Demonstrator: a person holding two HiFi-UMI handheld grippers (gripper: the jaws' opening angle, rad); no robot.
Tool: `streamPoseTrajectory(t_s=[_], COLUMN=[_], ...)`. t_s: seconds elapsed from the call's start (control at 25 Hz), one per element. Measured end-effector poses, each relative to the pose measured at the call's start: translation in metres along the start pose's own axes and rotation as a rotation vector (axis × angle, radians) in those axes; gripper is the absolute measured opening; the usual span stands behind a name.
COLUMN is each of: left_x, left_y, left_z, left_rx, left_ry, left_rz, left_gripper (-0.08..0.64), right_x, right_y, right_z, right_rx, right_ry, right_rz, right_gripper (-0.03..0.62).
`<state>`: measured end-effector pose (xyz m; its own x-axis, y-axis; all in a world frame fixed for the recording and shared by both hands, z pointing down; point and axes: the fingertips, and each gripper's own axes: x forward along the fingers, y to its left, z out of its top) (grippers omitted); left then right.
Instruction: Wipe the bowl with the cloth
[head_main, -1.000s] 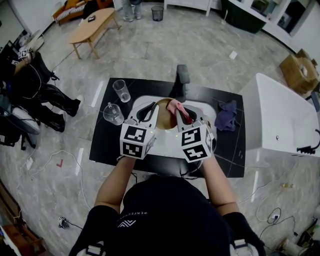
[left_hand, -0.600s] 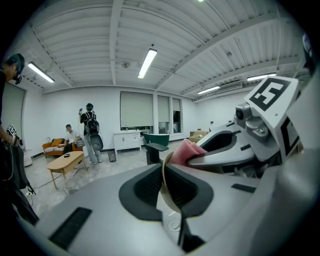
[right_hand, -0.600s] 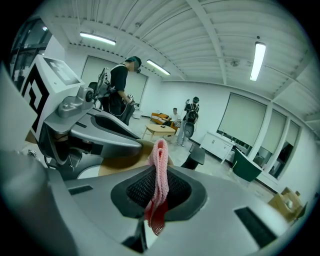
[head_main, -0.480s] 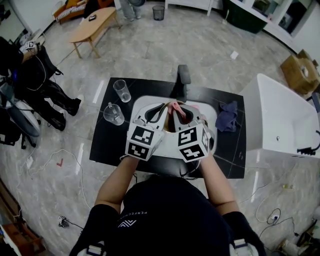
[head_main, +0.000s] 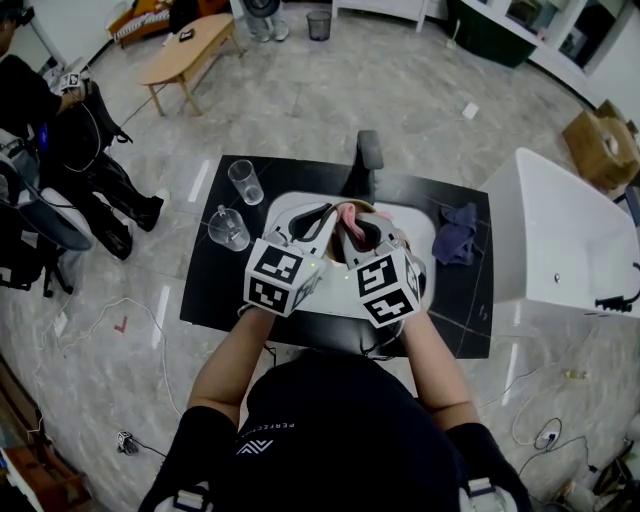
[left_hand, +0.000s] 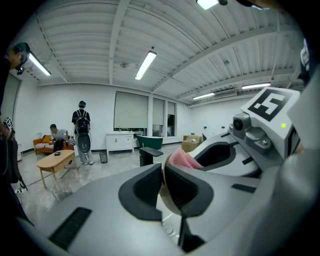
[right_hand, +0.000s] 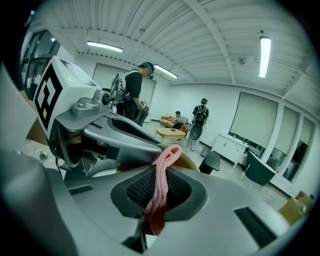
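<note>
Over the white sink (head_main: 421, 226) I hold a tan bowl (head_main: 337, 243) tilted on edge. My left gripper (head_main: 318, 214) is shut on the bowl's rim; in the left gripper view the bowl (left_hand: 167, 201) is pinched thin between the pads. My right gripper (head_main: 353, 220) is shut on a pink cloth (head_main: 349, 211). In the right gripper view the pink cloth (right_hand: 160, 186) sticks up from the pads against the bowl (right_hand: 188, 161). The cloth (left_hand: 182, 159) lies just past the bowl's rim. The bowl's inside is mostly hidden.
A black faucet (head_main: 365, 158) rises behind the sink in the black counter (head_main: 209, 282). Two clear glasses (head_main: 242, 181) (head_main: 226, 229) stand at the sink's left. A blue cloth (head_main: 455, 231) lies to its right, beside a white cabinet (head_main: 560, 238). People stand far off.
The left gripper has moved a little toward the right one, so the two now sit closer together over the sink. The pink cloth has shifted slightly against the bowl.
</note>
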<state>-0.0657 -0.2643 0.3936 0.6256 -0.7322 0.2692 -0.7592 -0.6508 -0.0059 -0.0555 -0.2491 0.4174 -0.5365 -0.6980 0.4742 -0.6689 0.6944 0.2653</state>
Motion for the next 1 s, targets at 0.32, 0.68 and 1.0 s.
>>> streamPoseTrajectory(t_s=[0.32,0.68,1.0], left_x=[-0.003,-0.002,-0.005], left_y=[0.002,0.006,0.016], left_z=[0.004,0.000,-0.006], left_rx=[0.030,0.037,-0.016], left_ry=[0.002,0.020,0.027], left_rz=[0.004,0.019,0.031], left_gripper=[0.021,0.021,0.021], right_x=[-0.001,-0.002,-0.004], right_y=[0.018,0.044,0.046], right_z=[0.002,-0.007,-0.020], right_rx=[-0.066,-0.226,-0.242], right_ry=[-0.009,0.026,0.103], right_rz=[0.086,0.199,0.219], right_gripper=[0.049,0.049,0.049])
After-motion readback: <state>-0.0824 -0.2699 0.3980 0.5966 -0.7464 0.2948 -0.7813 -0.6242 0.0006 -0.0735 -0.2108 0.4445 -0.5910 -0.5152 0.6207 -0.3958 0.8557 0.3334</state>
